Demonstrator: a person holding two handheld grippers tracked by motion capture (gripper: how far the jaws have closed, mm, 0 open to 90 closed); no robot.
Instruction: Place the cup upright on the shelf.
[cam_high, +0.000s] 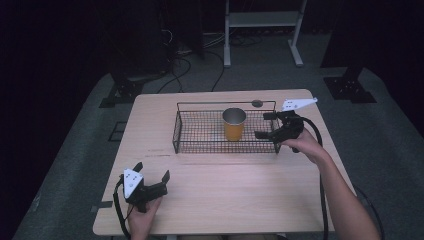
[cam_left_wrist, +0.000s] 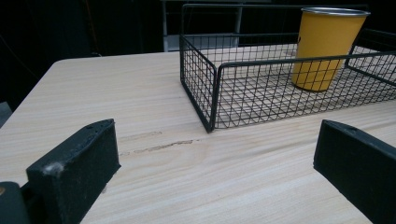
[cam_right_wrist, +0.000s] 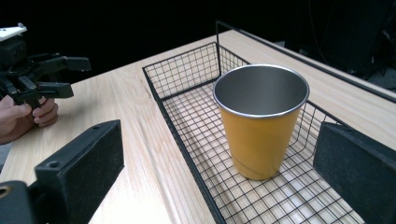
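Beside basket (cam_high: 200, 131) edge, right gripper (cam_high: 266, 125) agape.

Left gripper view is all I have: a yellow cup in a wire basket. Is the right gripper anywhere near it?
Observer: Yes. The right gripper is at the basket's right end, pointing at the cup and not touching it.
Operator: Open or shut?
Observer: Open; in the right gripper view its jaws stand wide either side of the cup.
Operator: Anything inside the cup?
Observer: No, the steel inside looks empty.
Operator: Where is my gripper?
Observer: The left gripper is open near the table's front left corner.
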